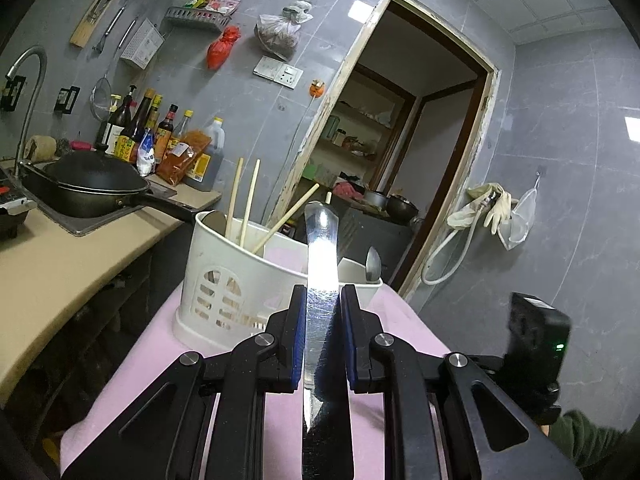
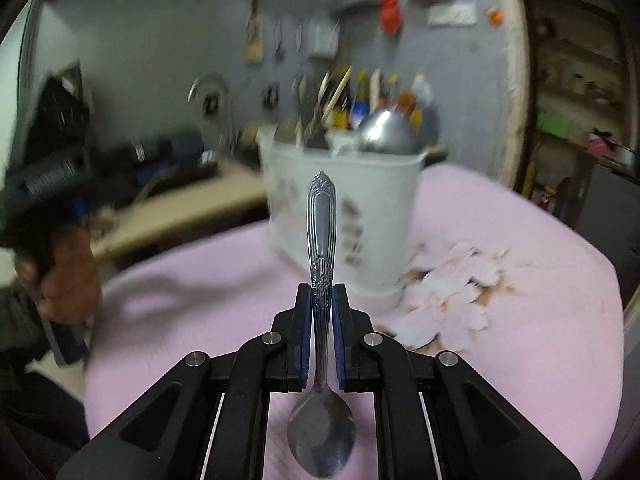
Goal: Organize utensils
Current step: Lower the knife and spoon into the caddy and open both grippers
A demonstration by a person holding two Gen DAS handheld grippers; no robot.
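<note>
My left gripper point(image 1: 322, 292) is shut on a shiny steel table knife point(image 1: 321, 256), which stands upright between the blue pads just in front of the white utensil holder point(image 1: 228, 292). The holder stands on a pink cloth point(image 1: 160, 360) and has chopsticks point(image 1: 250, 204) in its left part and a spoon point(image 1: 373, 264) at its right. My right gripper point(image 2: 321, 290) is shut on the patterned handle of a steel spoon point(image 2: 320, 216). The spoon's bowl is toward the camera and its handle end points at the holder point(image 2: 360, 200). The right wrist view is blurred.
A beige counter at left carries a black wok point(image 1: 92, 188) and several sauce bottles point(image 1: 160, 132). An open doorway point(image 1: 400, 140) lies behind the table. White torn patches point(image 2: 452, 292) mark the cloth right of the holder. A hand point(image 2: 68, 276) grips the left tool.
</note>
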